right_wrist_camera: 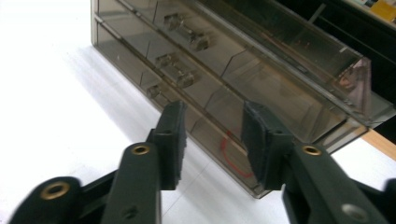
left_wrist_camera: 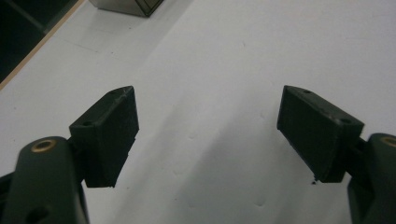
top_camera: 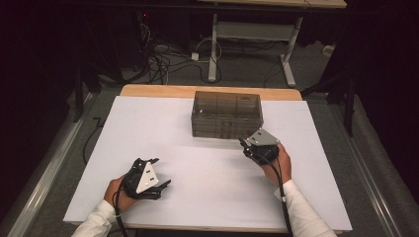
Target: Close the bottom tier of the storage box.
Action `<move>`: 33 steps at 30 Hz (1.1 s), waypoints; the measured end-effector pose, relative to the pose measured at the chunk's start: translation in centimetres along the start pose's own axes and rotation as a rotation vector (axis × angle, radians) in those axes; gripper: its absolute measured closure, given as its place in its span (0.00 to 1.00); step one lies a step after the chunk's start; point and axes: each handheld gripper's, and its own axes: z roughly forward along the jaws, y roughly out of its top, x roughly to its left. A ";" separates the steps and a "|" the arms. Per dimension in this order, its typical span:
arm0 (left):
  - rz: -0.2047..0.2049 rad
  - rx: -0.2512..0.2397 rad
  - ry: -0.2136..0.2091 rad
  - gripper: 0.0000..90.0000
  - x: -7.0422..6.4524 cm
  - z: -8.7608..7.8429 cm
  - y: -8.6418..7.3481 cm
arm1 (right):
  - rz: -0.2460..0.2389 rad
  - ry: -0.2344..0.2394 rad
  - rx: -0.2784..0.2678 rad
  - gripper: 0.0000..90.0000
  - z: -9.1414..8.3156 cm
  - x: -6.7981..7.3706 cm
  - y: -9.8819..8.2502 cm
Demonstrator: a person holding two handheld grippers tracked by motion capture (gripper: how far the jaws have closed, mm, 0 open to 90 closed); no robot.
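Observation:
A smoky see-through drawer box [top_camera: 226, 114] stands at the far middle of the white-covered table [top_camera: 148, 128]. It has three shallow drawers with clear handles [right_wrist_camera: 176, 71] on their fronts. My right gripper [top_camera: 243, 146] hovers just in front of the box's right lower corner, and it is open. In the right gripper view its jaws [right_wrist_camera: 212, 126] stand partly apart with nothing between them, pointing at the bottom drawer, where a red ring [right_wrist_camera: 233, 156] shows through the wall. My left gripper [top_camera: 162, 172] rests near the table's front left, wide open [left_wrist_camera: 208, 116] over bare white surface.
A corner of the box [left_wrist_camera: 130, 5] appears at the top of the left gripper view. The table's wooden far edge [top_camera: 207, 91] lies behind the box. Beyond it are cables on the floor [top_camera: 163, 59] and the legs of another table [top_camera: 213, 49].

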 end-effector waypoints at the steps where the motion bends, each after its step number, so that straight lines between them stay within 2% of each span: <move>1: 0.000 0.000 0.001 0.22 0.0 0.0 0.0 | 0.006 0.002 -0.003 0.61 -0.1 -0.1 0.0; 5: 0.000 -0.001 0.003 0.22 0.0 0.0 0.0 | 0.008 0.001 -0.006 0.49 -0.2 -0.1 0.0; 9: 0.002 0.000 0.001 0.22 0.0 0.0 0.0 | 0.024 0.021 -0.017 0.40 -0.2 -0.1 0.0; 16: 0.001 0.002 -0.001 0.22 0.0 0.0 0.0 | 0.041 0.015 -0.036 0.31 -0.1 0.1 0.1; 21: 0.003 0.003 -0.001 0.22 0.0 0.0 0.0 | 0.075 -0.007 -0.061 0.22 -0.2 0.0 0.2; 24: 0.003 0.003 -0.001 0.22 0.0 0.0 0.0 | 0.091 -0.005 -0.070 0.18 -0.2 -0.1 0.2; 29: 0.002 0.002 -0.001 0.22 0.0 0.0 0.0 | 0.114 0.009 -0.088 0.18 -0.3 -0.2 0.2; 33: 0.003 0.003 -0.001 0.22 0.0 0.0 0.0 | 0.120 0.002 -0.093 0.18 -0.6 -0.3 0.3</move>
